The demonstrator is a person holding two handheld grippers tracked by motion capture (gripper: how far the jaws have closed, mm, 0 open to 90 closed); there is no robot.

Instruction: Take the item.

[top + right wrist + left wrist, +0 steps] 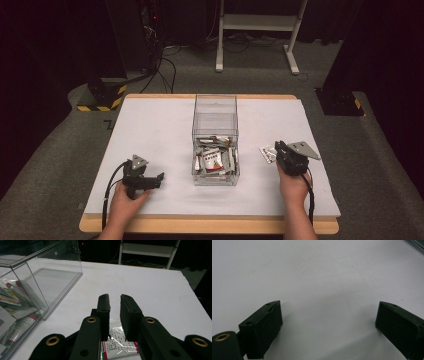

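Packet (117, 346) lies on the counter (155, 287), half hidden under the right gripper (115, 300), whose jaws stand narrowly apart above it, empty; left gripper (328, 315) jaws wide.

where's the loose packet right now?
In the high view the packet lies flat on the white table, right of the clear box, at the right gripper. The right gripper view shows it under the slightly parted jaws, not clamped.

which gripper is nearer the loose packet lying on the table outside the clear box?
Right. The right gripper sits directly over the loose packet, jaws slightly apart above it. The left gripper rests on the far side of the clear box, jaws open over bare table.
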